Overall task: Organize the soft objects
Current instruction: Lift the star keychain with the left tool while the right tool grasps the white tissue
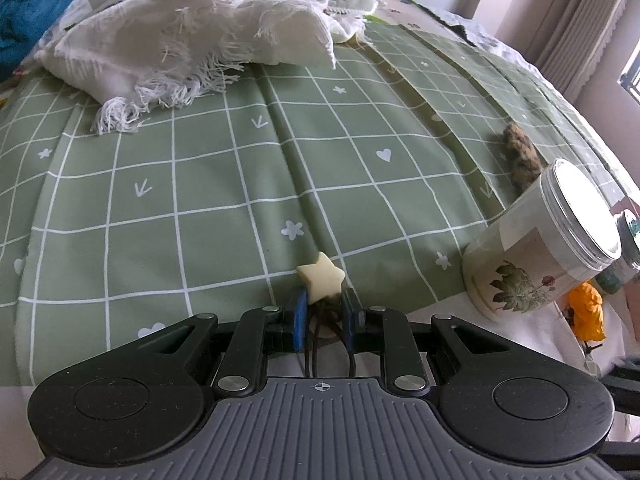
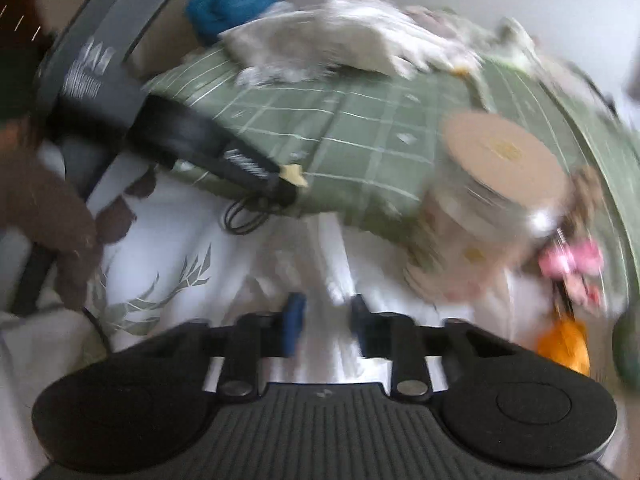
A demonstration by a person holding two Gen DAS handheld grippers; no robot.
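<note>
Our left tongs [image 1: 324,308] are clenched on a small cream star-shaped soft charm [image 1: 321,282]. The star sits at their tips, between the blue pads, and its dark brown cord [image 1: 316,336] hangs back between the fingers. Just under the tips lies the green checked bed cover [image 1: 200,200]. Far ahead of these tongs and to the left rests a white fringed cloth [image 1: 192,40], with a blue bundle of fabric [image 1: 28,12] further left. To their right stands a round jar with a flower print and a clear lid [image 1: 532,264]. Beyond it is a brown fuzzy thing [image 1: 520,156], and behind the jar an orange soft thing [image 1: 586,312].

Our right tongs [image 2: 328,320] look released, although the view is blurred: the pads stand apart over a white sheet with a leaf print [image 2: 160,292], with nothing between them.
</note>
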